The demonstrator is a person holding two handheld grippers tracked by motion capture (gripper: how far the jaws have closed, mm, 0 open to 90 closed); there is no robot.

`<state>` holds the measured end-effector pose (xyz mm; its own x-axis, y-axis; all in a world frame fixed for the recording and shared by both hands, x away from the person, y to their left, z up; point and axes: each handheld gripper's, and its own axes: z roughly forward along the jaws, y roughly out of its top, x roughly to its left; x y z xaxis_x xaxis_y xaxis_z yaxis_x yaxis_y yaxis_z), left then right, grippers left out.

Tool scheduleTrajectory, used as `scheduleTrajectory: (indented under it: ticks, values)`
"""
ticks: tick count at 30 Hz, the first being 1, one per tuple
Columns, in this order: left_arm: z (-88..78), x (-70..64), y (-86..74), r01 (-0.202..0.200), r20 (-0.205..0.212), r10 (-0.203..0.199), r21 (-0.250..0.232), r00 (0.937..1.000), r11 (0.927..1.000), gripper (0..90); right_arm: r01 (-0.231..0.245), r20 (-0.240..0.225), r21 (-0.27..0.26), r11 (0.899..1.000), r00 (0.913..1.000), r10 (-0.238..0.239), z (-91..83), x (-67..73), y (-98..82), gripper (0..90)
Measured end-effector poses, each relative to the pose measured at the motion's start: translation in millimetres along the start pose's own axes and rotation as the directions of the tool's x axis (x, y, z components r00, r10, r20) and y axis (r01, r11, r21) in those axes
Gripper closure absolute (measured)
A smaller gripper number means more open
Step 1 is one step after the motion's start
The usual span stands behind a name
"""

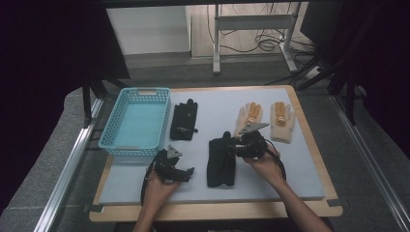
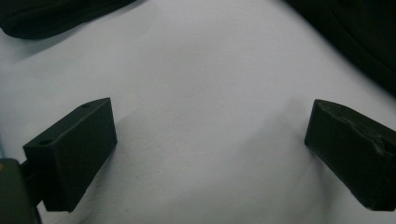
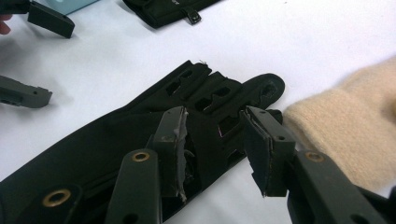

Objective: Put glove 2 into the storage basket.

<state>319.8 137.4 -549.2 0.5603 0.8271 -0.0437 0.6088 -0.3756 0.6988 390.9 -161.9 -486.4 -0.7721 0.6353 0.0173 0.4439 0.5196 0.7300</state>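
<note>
Right gripper view: our right gripper [image 3: 215, 149] stands parted astride the black glove's [image 3: 140, 140] fingers, ready to pinch; left gripper [image 2: 210, 154] gapes idle.

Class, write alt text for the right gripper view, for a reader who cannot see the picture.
The right gripper hovers with its jaws open over the finger end of a black glove lying flat on a white table. A cream knitted glove lies beside it at the right, and the left gripper and a second black glove sit farther off.
</note>
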Motion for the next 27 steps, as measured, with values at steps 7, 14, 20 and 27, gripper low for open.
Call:
scheduleTrajectory:
  ticks: [7, 14, 20, 27]
  values:
    - [-0.1, 0.0, 0.0, 0.0, 0.0, 0.0, 0.0, 1.0, 1.0, 2.9, -0.018, -0.042, 0.0, 1.0, 0.9989, 0.018, 18.6, -7.4, 12.4, 57.9]
    - [-1.1, -0.7, -0.3, -0.007, -0.002, 0.007, -0.004, 1.0, 1.0, 4.0, -0.059, -0.107, -0.01, 0.998, 0.9926, 0.057, 43.9, -14.6, 38.1, 56.6]
    - [-4.8, 0.5, -3.9, 0.006, -0.012, -0.006, 0.002, 0.9999, 1.0, 3.7, -0.028, -0.113, 0.007, 1.0, 0.9932, 0.028, 68.7, -14.7, 58.4, 66.0]
    - [-5.2, 2.0, -5.0, 0.017, -0.003, -0.017, 0.003, 0.9999, 0.9999, 3.4, 0.016, -0.114, 0.024, 1.0, 0.9934, -0.013, 100.7, -6.1, 79.1, 75.0]
